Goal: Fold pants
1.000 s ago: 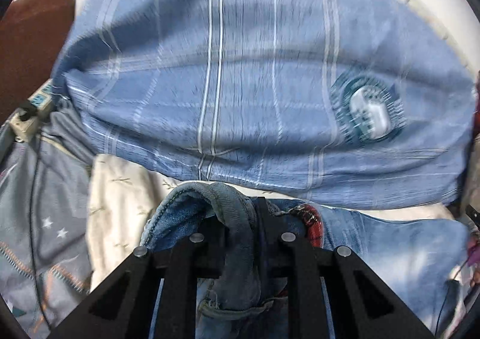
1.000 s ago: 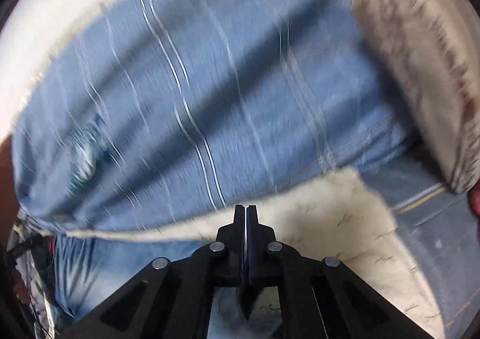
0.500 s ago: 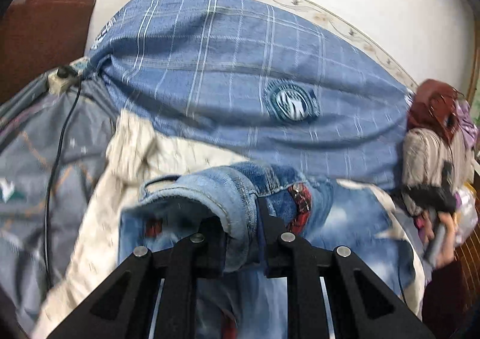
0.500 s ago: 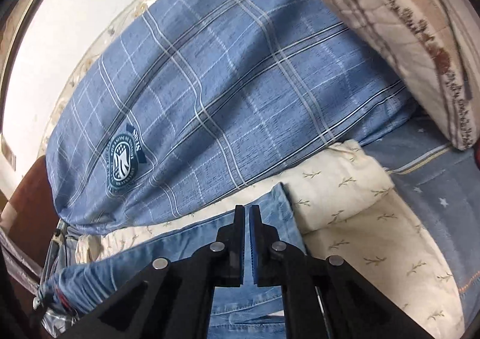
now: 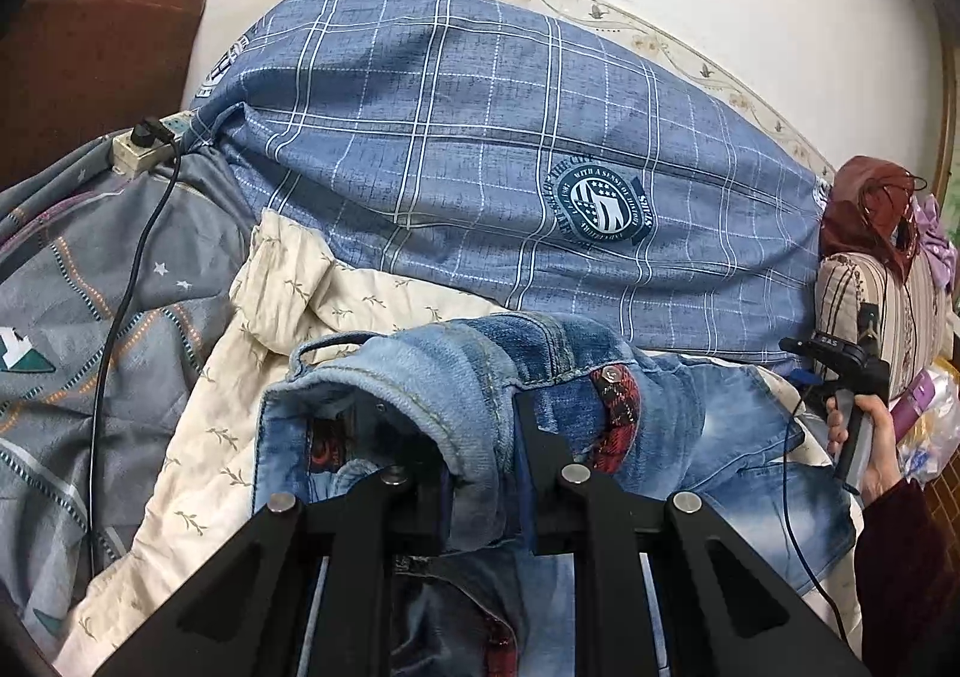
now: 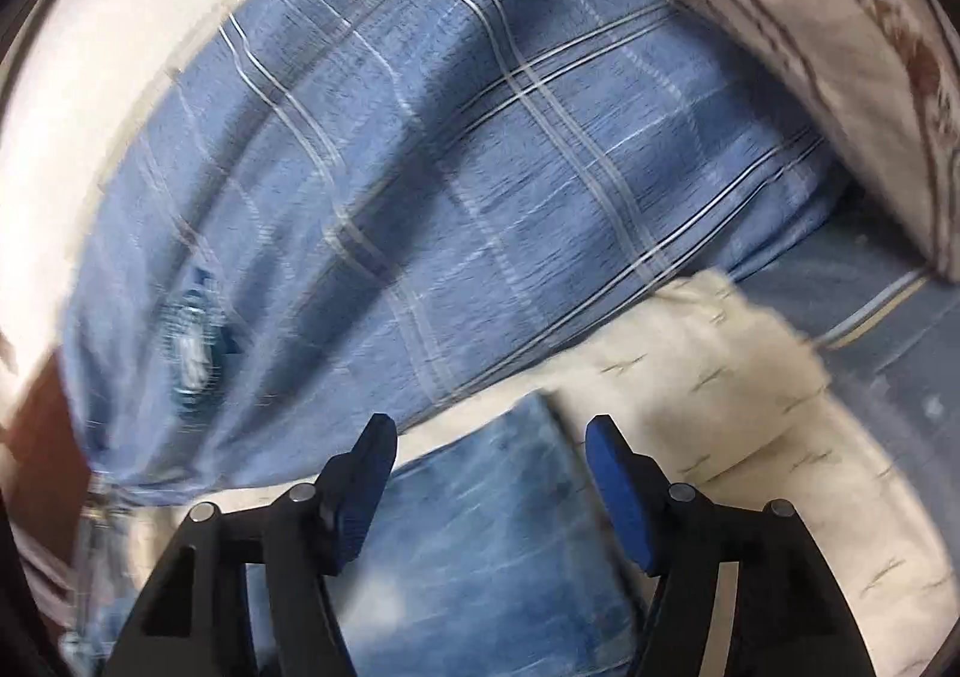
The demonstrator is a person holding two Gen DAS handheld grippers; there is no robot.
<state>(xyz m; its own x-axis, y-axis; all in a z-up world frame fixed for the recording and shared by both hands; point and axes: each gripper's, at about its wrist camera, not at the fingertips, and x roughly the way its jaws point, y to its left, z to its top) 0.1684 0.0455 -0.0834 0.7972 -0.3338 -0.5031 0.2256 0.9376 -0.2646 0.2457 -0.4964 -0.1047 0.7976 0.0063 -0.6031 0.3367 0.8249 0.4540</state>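
the jeans [image 5: 708, 437] lie on a cream leaf-print quilt [image 5: 288, 329] spread over the bed, just in front of a big blue plaid pillow [image 5: 480, 149] that leans on the white wall, and every place below is given from that pillow. the left tool [image 5: 474, 437] is clamped tight on the bunched waistband, just in front of the pillow's middle; the denim is pinched between its fingers with the red tartan lining turned outward, likely so that end can be carried across to make the fold. the right tool [image 6: 489, 437] has just been opening, its blue pads [image 6: 606, 449] now stand apart with nothing between them, and it hangs over the hem end of a leg [image 6: 492, 497] near the pillow's right end; the cloth lies flat under it, not gripped, which reads as a corner let go and laid down, though that view is blurred. in the left view the person's hand [image 5: 864, 437] holding that tool's handle shows at the pillow's right end, a dark red sleeve behind it. left of the pillow a grey star-print cover [image 5: 90, 269] carries a power strip [image 5: 144, 149] with a black cable trailing forward, and a brown cushion [image 5: 102, 41] stands behind. right of the pillow lies a striped cream pillow [image 6: 810, 47]. a floral border runs along the wall above the pillow.
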